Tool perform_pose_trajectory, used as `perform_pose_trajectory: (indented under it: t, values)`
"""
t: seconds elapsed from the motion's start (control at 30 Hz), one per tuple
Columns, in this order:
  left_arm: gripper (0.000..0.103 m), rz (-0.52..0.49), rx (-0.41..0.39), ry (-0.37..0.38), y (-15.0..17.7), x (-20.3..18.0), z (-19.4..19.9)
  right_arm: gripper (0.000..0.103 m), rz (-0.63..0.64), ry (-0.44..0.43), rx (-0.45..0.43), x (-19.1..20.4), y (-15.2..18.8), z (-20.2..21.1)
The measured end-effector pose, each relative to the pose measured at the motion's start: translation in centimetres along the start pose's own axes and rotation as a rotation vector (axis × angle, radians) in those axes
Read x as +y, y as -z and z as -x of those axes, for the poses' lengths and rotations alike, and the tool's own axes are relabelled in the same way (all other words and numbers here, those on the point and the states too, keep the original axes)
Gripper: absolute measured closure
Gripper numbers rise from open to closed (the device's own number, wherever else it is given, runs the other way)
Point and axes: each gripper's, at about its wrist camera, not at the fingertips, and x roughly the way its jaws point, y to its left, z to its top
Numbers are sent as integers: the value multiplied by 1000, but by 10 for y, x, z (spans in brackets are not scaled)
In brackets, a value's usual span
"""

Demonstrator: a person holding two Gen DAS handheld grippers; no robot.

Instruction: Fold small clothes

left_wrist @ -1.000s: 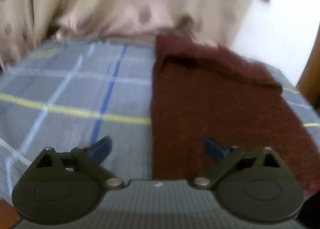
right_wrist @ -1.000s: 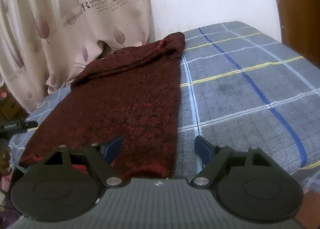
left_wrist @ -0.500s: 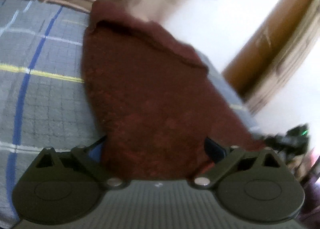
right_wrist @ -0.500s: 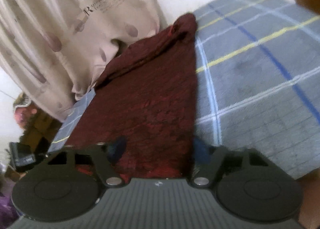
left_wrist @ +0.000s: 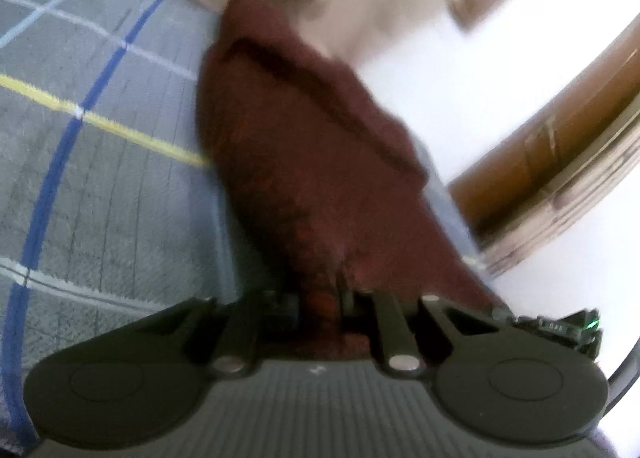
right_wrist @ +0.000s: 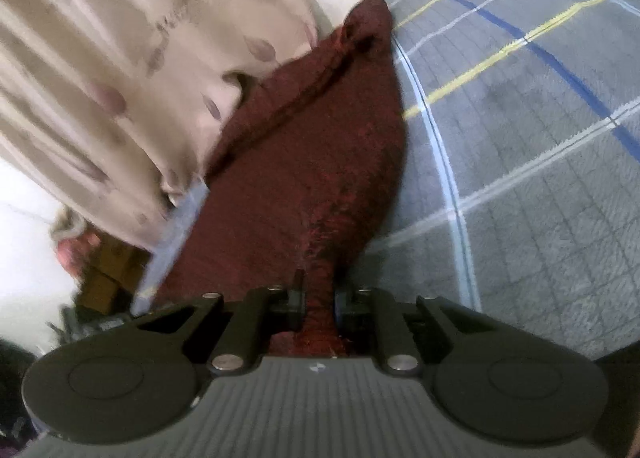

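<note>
A: Left gripper [left_wrist: 320, 304] and right gripper [right_wrist: 318, 306] have just closed; each pinches the near hem of the maroon garment [right_wrist: 320, 146], which lies ahead on the plaid bedspread [right_wrist: 520, 178].

B: Lift evenly; carry hem to far edge.

You had a grey plaid bedspread [right_wrist: 540, 162] under everything. Behind it hung a beige leaf-print curtain [right_wrist: 100, 70]. A wooden door frame [left_wrist: 560, 162] stood beside the white wall [left_wrist: 460, 70].

A bed [right_wrist: 540, 162] covered in grey plaid bedding with blue, yellow and white lines carries a dark red knitted garment [right_wrist: 316, 146], spread lengthwise near the bed's edge.
</note>
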Motion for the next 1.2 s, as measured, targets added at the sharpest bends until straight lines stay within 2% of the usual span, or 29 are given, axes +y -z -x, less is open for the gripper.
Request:
perform_pose_trajectory:
  t: [0.13,0.23,0.5,0.83,0.9,0.97,1.03,1.07,1.1,1.17,1.2]
  values:
    - [89,-26,-54,3,-3,-12,18,87,-16,-81,-60,12,-4,13]
    - [90,-26,-58,-10,3,-15,25,88,-22,-104,-79,16,0,18]
    - [93,5,-64,-39,19,-6,39,89,-53,-80,-114,10,19,21]
    - [93,2,-65,-21,40,-9,61,90,-57,-139,-127,24,36,42]
    - [92,-24,-52,-60,37,-9,59,90,-59,-136,-130,22,37,46]
    - [90,-15,-36,-77,33,-5,55,90,-47,-95,-125,17,36,46]
    - [83,-9,-25,-109,30,-2,50,90,-76,-115,-100,10,35,41]
    - [69,-11,-18,-119,29,-1,48,90,-66,-89,-92,10,34,39]
    - [49,-13,-11,-123,29,-1,45,90,-56,-75,-85,9,35,37]
    - [19,-27,-14,-118,30,-3,40,89,-72,-86,-75,5,36,34]
    - [18,-40,-18,-125,30,-4,37,89,-80,-78,-78,4,37,33]
